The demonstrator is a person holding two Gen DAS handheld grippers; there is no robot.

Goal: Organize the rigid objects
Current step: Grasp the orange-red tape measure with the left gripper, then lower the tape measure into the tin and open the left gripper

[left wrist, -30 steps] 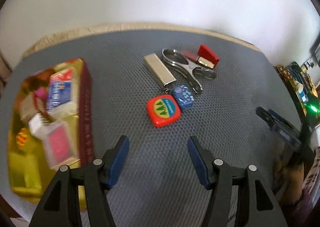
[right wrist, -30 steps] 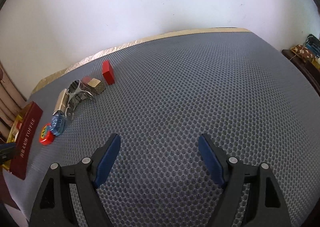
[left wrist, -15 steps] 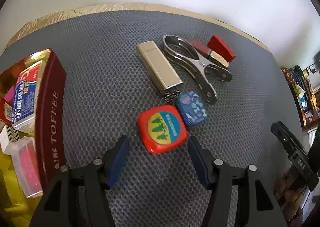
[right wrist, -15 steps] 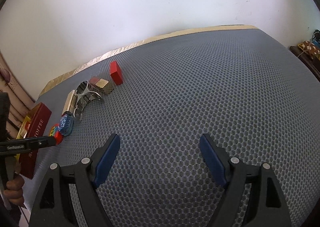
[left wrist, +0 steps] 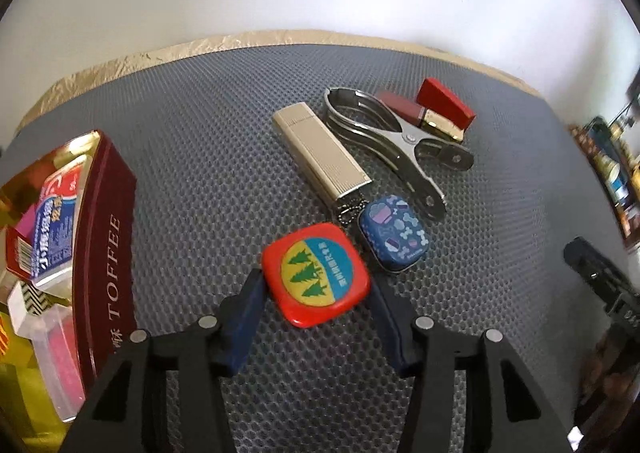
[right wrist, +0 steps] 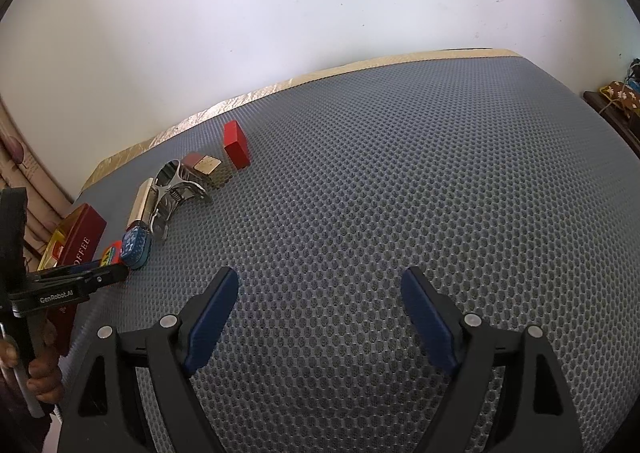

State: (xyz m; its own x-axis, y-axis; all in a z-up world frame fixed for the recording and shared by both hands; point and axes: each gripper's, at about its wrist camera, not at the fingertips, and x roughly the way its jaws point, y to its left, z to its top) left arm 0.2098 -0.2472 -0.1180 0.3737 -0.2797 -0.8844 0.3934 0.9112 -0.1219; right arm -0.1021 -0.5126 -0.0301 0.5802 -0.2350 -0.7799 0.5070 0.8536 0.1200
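A red square tin with a tree badge lies on the grey mesh mat. My left gripper has a blue pad against each side of it, and its jaws are closing. Just behind lie a small blue patterned tin, a beige ribbed lighter-like case, a metal clamp and a red and gold lipstick. My right gripper hovers over bare mat to the right, its jaws opening, with nothing between them. In the right wrist view the red tin shows past the left gripper.
A dark red TOFFEE tin stands at the left, holding a toothpaste box and small cases. The mat's gold-edged far border meets a white wall. Dark furniture with clutter stands off the right side.
The left gripper dropped and moved forward to the red tin, then narrowed its jaws onto its sides. The right gripper stayed put, its jaws slightly wider.
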